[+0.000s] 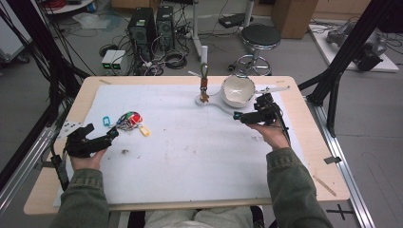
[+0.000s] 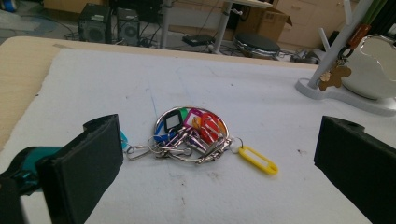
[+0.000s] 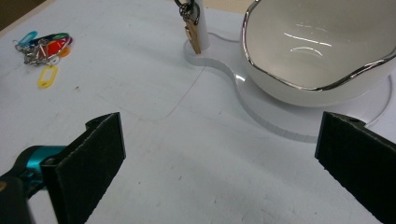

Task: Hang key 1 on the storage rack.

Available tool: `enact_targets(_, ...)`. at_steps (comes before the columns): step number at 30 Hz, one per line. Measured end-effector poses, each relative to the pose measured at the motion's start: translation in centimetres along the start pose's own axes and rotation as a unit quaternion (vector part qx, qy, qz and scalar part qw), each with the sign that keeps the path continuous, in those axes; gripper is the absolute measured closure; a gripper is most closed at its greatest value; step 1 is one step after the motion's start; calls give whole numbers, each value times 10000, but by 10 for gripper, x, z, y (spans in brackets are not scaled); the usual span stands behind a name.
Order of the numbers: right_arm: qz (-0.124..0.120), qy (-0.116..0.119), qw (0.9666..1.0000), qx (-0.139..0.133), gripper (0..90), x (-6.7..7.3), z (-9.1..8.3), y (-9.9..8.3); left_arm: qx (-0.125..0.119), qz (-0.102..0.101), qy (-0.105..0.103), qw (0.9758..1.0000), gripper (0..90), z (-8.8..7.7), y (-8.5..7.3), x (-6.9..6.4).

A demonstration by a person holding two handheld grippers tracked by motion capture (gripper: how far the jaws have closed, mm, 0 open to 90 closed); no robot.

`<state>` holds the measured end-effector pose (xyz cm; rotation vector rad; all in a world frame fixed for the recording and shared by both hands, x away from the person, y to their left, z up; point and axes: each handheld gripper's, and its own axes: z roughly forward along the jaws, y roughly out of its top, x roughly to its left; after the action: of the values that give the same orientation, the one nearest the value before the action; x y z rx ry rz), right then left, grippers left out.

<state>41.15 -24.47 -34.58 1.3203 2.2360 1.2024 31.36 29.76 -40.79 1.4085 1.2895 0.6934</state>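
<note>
Now both grippers sit low over the white mat [image 1: 190,147], and the bunch of key tags [image 1: 129,120] serves as the landmark. It lies flat on the mat's left part: a metal ring crowded with coloured tags, red, green, blue and black among them. A yellow tag [image 1: 145,131] trails off the bunch toward the person, and a blue tag [image 1: 106,121] lies just to its left.

The left gripper [image 1: 102,139] rests just on the near-left side of the bunch, close to it but not touching. In the left gripper view its jaws stand wide apart with nothing between them, and the bunch [image 2: 191,135] lies ahead in the gap, with the yellow tag [image 2: 258,160] off to its right.

The right gripper [image 1: 244,116] is well to the right of the bunch, across the middle of the mat. Its jaws are also spread wide and hold nothing. Just beyond it stands a white bowl [image 1: 237,90] on a white stand [image 1: 216,104]. The stand's post [image 1: 204,71] is on the side nearer the bunch, and a brown key fob [image 1: 204,90] hangs from it. In the right gripper view the bowl [image 3: 317,56] is close ahead, and the bunch [image 3: 44,46] is far off at the upper left.
</note>
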Motion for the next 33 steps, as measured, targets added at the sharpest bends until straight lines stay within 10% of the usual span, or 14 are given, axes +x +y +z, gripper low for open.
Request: enact_targets(33,93,-137,9996,-230,7,-2,-17,-49,51,3,8,10000,17,0,0,0)
